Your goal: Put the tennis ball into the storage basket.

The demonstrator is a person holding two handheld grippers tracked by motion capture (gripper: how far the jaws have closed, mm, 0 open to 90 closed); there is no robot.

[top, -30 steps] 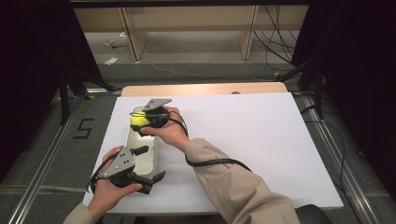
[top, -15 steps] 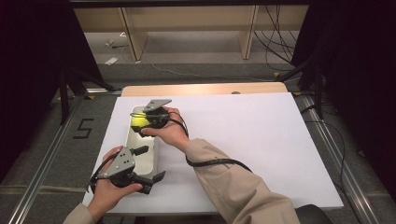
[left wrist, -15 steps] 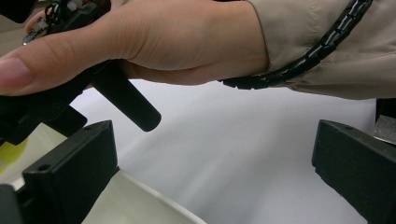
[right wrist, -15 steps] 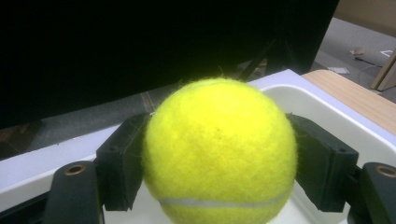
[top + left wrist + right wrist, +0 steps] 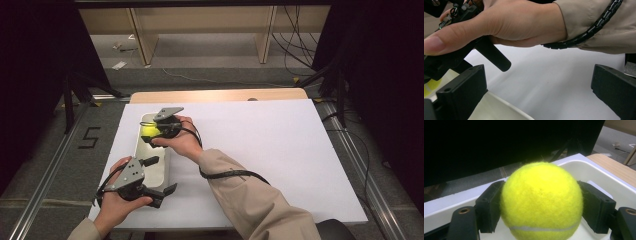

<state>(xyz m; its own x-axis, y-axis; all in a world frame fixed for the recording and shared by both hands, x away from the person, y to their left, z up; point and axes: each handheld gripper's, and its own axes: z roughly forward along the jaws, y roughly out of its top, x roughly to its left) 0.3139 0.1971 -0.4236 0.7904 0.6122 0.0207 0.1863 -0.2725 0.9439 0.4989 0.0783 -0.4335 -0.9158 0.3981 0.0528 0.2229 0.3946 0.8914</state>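
Observation:
A yellow tennis ball (image 5: 148, 131) sits between the jaws of my right gripper (image 5: 152, 132), which is shut on it over the far end of a white oblong tray (image 5: 159, 170). Close up, the ball (image 5: 541, 200) is pinched between both black pads (image 5: 490, 207) just above the tray's inside wall (image 5: 596, 176). My left gripper (image 5: 160, 175) stands open at the tray's near right corner, one jaw over the tray and one outside it. In the left gripper view its jaws are wide apart around the tray's rim (image 5: 501, 107), with the right hand (image 5: 504, 22) above.
The tray lies on a white sheet (image 5: 260, 155) that covers the table; a wooden strip (image 5: 220, 95) shows at the far edge. The right forearm in a beige sleeve (image 5: 250, 195) crosses the sheet's near middle. Floor rails (image 5: 45, 170) run along both sides.

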